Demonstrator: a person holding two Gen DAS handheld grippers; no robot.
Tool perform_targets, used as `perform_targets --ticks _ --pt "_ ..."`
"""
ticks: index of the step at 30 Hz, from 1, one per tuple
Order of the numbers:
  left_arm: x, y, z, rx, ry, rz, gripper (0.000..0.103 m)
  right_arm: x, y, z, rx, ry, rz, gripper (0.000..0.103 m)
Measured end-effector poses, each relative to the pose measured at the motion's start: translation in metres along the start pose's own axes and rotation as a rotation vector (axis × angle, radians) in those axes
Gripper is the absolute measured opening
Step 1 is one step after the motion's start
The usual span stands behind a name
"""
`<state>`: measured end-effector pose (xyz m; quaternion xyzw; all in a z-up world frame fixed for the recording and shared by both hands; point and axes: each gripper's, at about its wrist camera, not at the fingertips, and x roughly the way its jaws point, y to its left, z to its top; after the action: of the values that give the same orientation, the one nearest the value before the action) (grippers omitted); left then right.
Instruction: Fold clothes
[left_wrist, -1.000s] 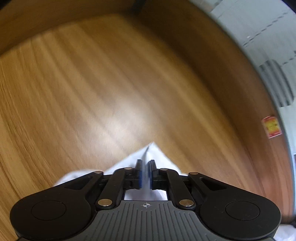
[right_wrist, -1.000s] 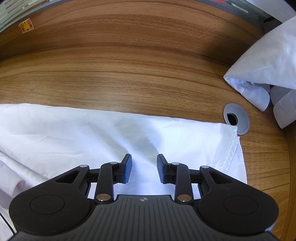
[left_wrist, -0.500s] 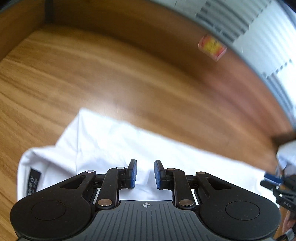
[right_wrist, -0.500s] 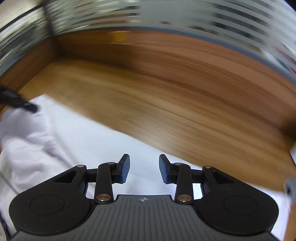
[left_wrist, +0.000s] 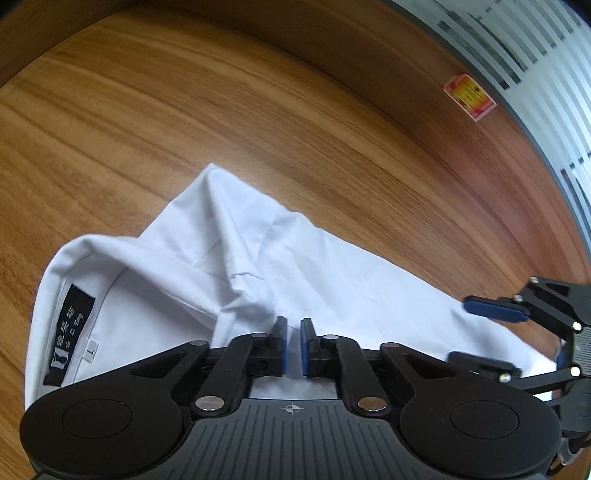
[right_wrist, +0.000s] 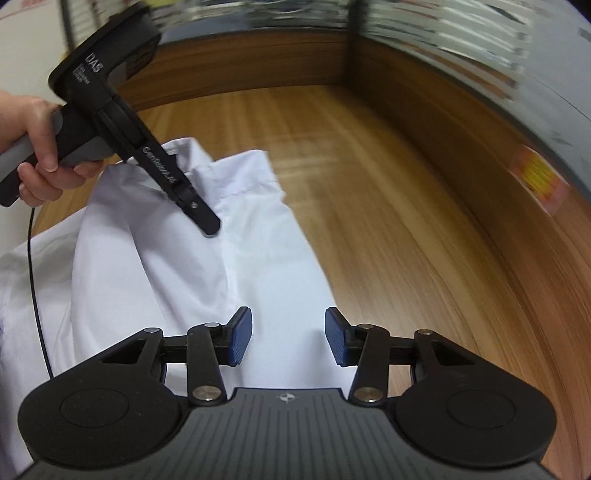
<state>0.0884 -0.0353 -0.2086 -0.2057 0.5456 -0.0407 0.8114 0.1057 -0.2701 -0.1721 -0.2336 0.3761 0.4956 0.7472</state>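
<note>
A white shirt (left_wrist: 258, 266) lies partly folded on the wooden table (left_wrist: 184, 110), its collar with a black label (left_wrist: 68, 332) at the left. My left gripper (left_wrist: 293, 343) hovers over the shirt's fold with its jaws a narrow gap apart and nothing between them. In the right wrist view the same shirt (right_wrist: 258, 258) stretches away from me, and the left gripper (right_wrist: 201, 218) touches down on it near the collar. My right gripper (right_wrist: 288, 339) is open and empty above the shirt's near end; it also shows at the right of the left wrist view (left_wrist: 491, 332).
A low wooden wall (left_wrist: 369, 48) runs along the table's far edge, with a red and yellow sticker (left_wrist: 469, 96) on it. Frosted striped glass (left_wrist: 535, 55) stands behind. A black cable (right_wrist: 37, 295) hangs at the left over the cloth.
The left gripper let go of the shirt corner it pinched, opened, then narrowed over the fold. The right gripper swung left along the shirt and stayed open.
</note>
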Motion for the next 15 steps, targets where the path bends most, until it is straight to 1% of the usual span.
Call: perform_targets --ticks 1,3,4,8,15 --pt "0.000 0.003 0.001 -0.010 -0.004 -0.003 0.004 0.006 0.000 0.002 -0.020 0.013 0.013 0.050" --pt "-0.005 0.014 0.003 -0.049 -0.004 -0.028 0.004 0.015 0.000 0.000 -0.045 0.038 0.041 0.049" --pt "-0.005 0.014 0.003 -0.050 -0.004 -0.030 0.004 0.018 -0.001 -0.002 -0.050 0.050 0.055 0.047" --pt "-0.005 0.015 0.004 -0.055 -0.001 -0.033 0.004 0.017 -0.007 -0.021 -0.038 0.070 0.054 0.047" --pt "-0.005 0.017 0.006 -0.063 0.003 -0.039 0.004 -0.015 -0.025 -0.070 0.006 0.067 0.029 0.047"
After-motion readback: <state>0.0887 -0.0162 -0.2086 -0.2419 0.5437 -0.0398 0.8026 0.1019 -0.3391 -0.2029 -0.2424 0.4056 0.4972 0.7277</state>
